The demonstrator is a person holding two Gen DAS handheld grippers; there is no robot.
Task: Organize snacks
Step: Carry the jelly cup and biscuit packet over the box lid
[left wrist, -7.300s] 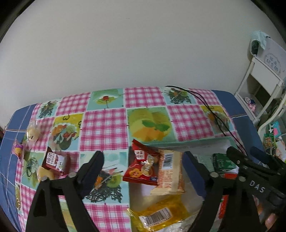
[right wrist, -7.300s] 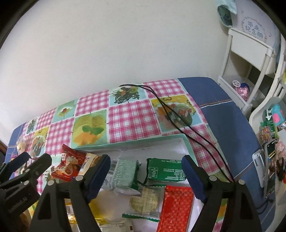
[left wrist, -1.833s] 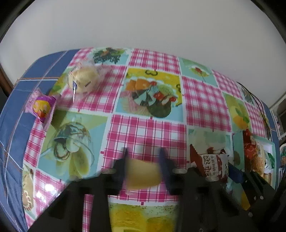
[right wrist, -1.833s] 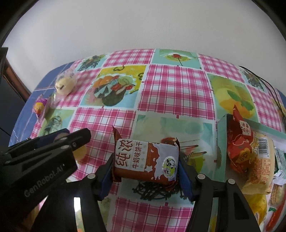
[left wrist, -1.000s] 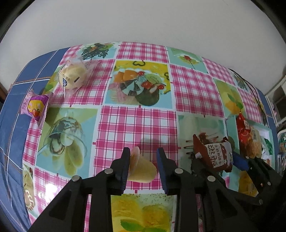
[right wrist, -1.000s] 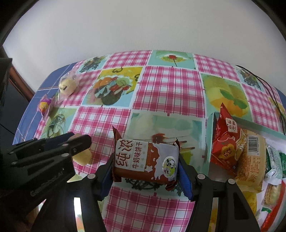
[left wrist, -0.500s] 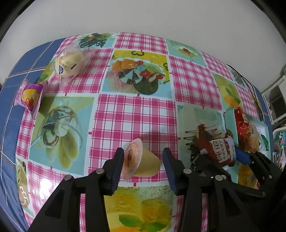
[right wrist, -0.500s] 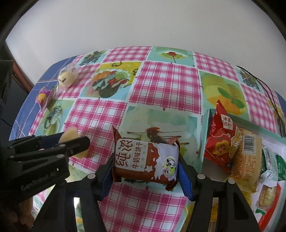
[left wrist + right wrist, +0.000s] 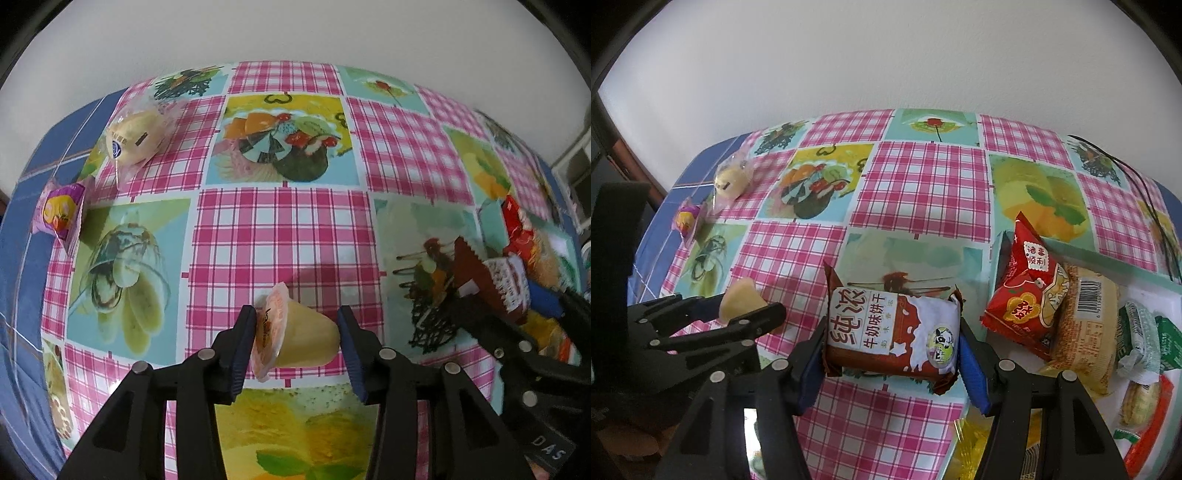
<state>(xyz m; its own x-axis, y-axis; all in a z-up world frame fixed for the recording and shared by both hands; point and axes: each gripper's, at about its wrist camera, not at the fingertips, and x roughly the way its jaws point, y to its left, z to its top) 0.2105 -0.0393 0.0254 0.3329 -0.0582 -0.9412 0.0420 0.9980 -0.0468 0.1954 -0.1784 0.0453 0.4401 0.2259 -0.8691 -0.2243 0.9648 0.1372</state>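
Snacks lie in two groups here: a loose few on the checked surface (image 9: 280,236) and a heap in the pale tray (image 9: 1145,291) at its right end, which reads as the place they are being gathered into. The jelly cup (image 9: 295,332) lies on its side between the fingers of the left tool (image 9: 299,343), foil lid toward the left finger; the jaws have just been opening, and a thin gap shows at the right pad, so it looks let go rather than gripped (whether the lid yet touches the left pad is hard to say). The right tool (image 9: 892,350) is clamped end to end on the brown biscuit packet (image 9: 892,336), carried flat just short of the tray's near edge, probably so it can go in beside the red pouch (image 9: 1023,295) and the tan barcoded cake (image 9: 1086,325). Further off, near the far left corner, a clear-wrapped bun (image 9: 135,136) and a small purple-wrapped sweet (image 9: 61,212) wait untouched, so gathering seems only partly done.
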